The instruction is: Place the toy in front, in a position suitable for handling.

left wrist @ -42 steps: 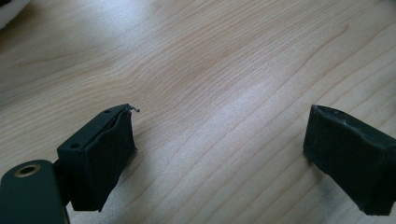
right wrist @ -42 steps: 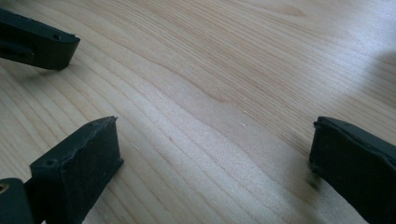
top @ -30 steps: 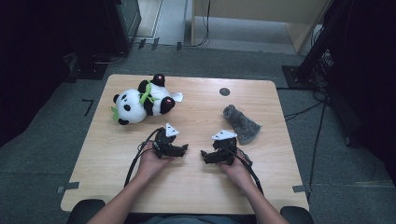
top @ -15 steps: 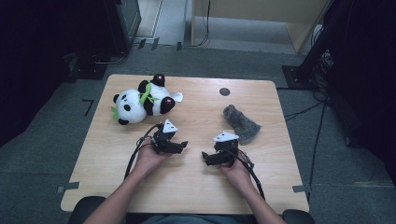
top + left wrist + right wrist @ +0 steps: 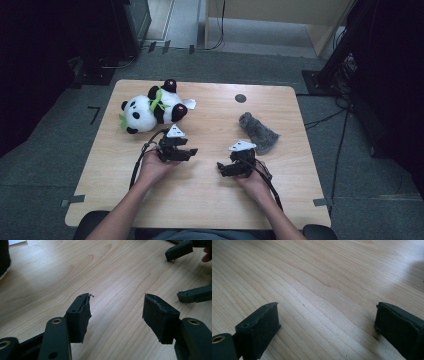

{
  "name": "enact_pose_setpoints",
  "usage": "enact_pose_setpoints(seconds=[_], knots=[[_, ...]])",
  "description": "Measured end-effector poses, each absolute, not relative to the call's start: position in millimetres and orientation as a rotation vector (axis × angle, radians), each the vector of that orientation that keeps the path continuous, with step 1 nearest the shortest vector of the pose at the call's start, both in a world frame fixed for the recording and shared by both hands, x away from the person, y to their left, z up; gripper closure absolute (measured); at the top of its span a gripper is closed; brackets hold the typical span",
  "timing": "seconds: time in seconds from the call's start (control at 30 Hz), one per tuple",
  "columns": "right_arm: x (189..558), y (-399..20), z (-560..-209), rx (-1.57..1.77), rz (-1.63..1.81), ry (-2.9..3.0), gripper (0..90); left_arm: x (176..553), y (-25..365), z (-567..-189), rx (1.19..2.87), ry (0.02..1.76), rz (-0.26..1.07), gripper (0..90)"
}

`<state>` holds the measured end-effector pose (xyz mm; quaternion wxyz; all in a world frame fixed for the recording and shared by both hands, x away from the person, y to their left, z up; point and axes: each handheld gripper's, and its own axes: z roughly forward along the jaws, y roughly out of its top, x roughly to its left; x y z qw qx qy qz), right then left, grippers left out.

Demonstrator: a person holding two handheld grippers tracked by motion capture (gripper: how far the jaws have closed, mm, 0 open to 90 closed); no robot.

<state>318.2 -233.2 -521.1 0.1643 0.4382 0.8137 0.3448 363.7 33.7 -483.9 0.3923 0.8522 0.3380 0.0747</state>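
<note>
- The left gripper is held over the middle of the desk; its jaws stand half apart with only bare wood between them, and they have just been closing.
- The plush panda lies on its side near the far left corner of the desk — from the left gripper it is at about 11 o'clock, near but not touching.
- In the left gripper view the pads hold nothing, and the tips of the other gripper show at 2 o'clock.
- The right gripper is just beside the left one, at its 4 o'clock; its jaws are wide, nothing between them, as the right gripper view shows.
- A grey sock lies at 1 o'clock from the right gripper — close, but apart from the jaws.
- A small dark round mark sits at the far edge of the desk.
</note>
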Motion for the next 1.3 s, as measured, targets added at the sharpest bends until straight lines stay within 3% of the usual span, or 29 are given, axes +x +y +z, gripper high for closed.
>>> enact_pose_setpoints(seconds=[0.4, 0.9, 1.3], knots=[[315, -237, -507, 1.255, 1.060, 2.289, 13.8, 372, 48, -476, 2.147, 0.864, 0.182, 42.6], [317, -256, -484, 1.265, 1.152, 2.238, 22.4, 381, 64, -465, 2.068, 0.949, 0.191, 37.2], [324, -268, -471, 1.296, 1.163, 2.214, 28.2, 387, 76, -449, 2.070, 0.938, 0.201, 42.8]])
